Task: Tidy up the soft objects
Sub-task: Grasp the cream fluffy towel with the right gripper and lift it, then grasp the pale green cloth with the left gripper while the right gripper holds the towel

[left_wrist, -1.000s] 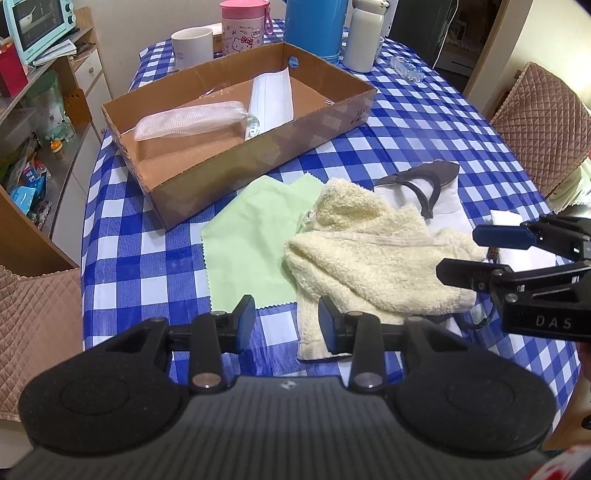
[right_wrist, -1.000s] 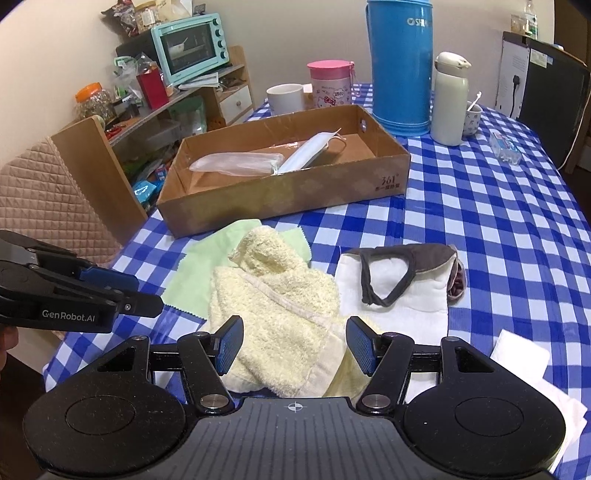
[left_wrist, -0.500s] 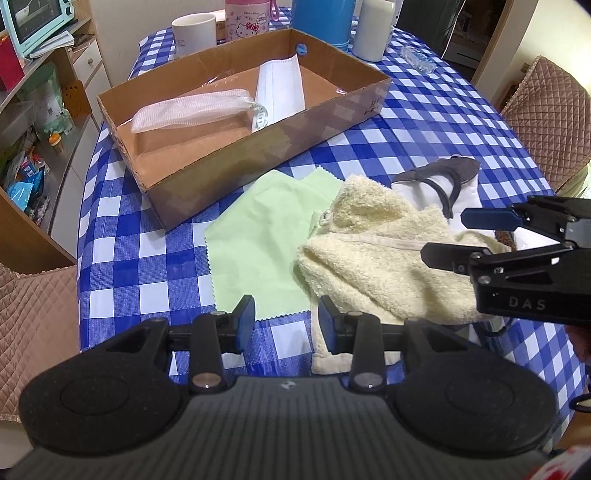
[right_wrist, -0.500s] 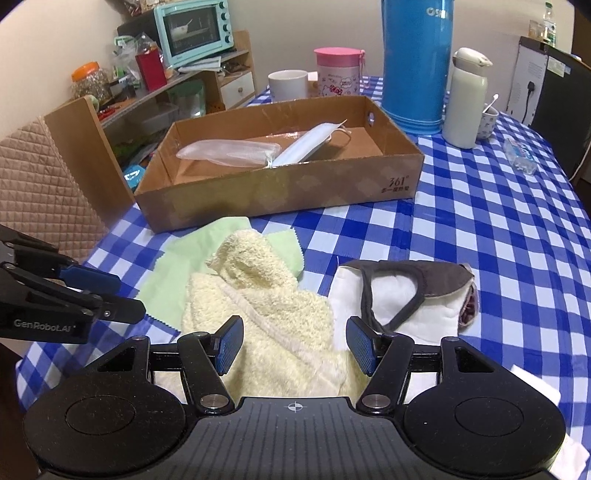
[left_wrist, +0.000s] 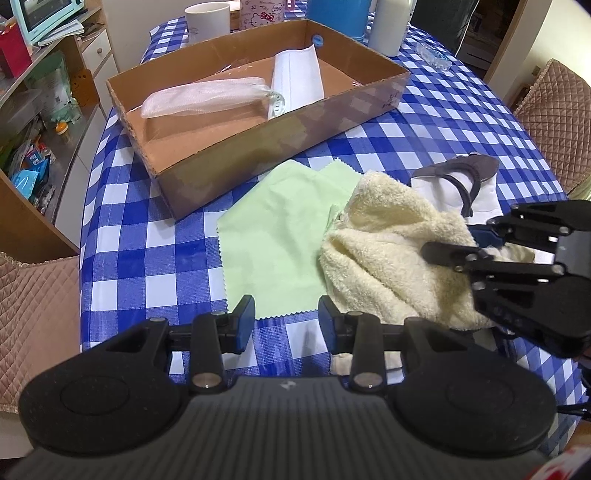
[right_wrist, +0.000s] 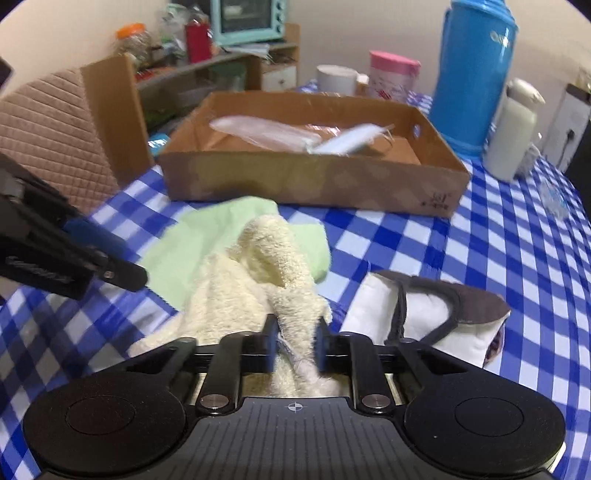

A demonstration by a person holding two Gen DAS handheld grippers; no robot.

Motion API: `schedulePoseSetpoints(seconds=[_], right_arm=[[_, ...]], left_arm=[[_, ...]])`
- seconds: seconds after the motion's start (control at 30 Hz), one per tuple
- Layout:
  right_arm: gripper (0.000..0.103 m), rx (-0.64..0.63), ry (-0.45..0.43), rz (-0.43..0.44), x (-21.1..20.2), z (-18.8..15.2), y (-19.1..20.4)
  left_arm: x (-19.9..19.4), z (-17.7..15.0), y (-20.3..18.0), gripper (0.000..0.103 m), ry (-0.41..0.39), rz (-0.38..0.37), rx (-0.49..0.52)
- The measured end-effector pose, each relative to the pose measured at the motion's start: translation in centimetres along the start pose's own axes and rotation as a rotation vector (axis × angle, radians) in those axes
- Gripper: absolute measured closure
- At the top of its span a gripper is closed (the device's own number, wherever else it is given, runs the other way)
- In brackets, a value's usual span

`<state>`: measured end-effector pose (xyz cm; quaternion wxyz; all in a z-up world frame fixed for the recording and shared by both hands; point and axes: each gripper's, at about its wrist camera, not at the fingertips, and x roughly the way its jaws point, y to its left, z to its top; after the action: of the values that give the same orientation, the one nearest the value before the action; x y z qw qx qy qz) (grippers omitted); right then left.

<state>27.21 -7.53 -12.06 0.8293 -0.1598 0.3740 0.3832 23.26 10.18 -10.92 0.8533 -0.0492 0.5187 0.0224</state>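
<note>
Closing in from wide open half a second back, the right gripper (right_wrist: 294, 345) is now pinching a bunched fold of the cream towel (right_wrist: 273, 266), and its view is blurring as the towel's ridge is rising off the checked tablecloth (right_wrist: 480, 258). Meanwhile the left gripper (left_wrist: 287, 325) is hanging narrowly open and holding nothing, just above the near edge of the green cloth (left_wrist: 273, 236), where it was a moment ago. Most of the towel is lying on the table in front of the cardboard box (left_wrist: 258, 147), draping over one corner of the green cloth and sitting just beside the white pad with the dark strap (right_wrist: 436, 317). Inside the box, a mesh pouch (left_wrist: 203, 98) and a white face mask (left_wrist: 297, 79) are already lying flat. Looking ahead, the grip is catching only a narrow fold, so the towel's heavy trailing bulk could be slipping free on the lift. That same trailing end is resting on the green cloth, so it may be dragging it along or knocking it toward the table's edge. Clearing the box wall will be the other worry: a low-hanging tail could be snagging on the rim and shoving the box back toward the mug (left_wrist: 207, 18) and flasks behind it.
</note>
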Motion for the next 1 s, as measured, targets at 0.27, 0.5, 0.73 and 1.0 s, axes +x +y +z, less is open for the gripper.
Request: schedulePoseSetpoints(seconds=[0.27, 0.5, 0.73, 1.0], right_arm=[[0.088, 0.136, -0.15, -0.003, -5.6, 0.6, -1.7], [0.088, 0.253, -0.225, -0.122, -9.4, 1.8, -4.5], [0.088, 0.336, -0.214, -0.169, -9.8, 1.4, -6.2], [0.088, 0.401, -0.186, -0.178, -9.6, 0.0, -7.4]], left_arm=[[-0.5, 0.3, -0.2, 0.07, -0.029, -0.011, 0.009], [0.6, 2.0, -2.0, 0.065, -0.053, -0.054, 0.033], [3.7, 3.4, -4.5, 0.064, -0.049, -0.077, 0.107], [6.6, 4.4, -5.5, 0.063, -0.046, -0.069, 0.122]])
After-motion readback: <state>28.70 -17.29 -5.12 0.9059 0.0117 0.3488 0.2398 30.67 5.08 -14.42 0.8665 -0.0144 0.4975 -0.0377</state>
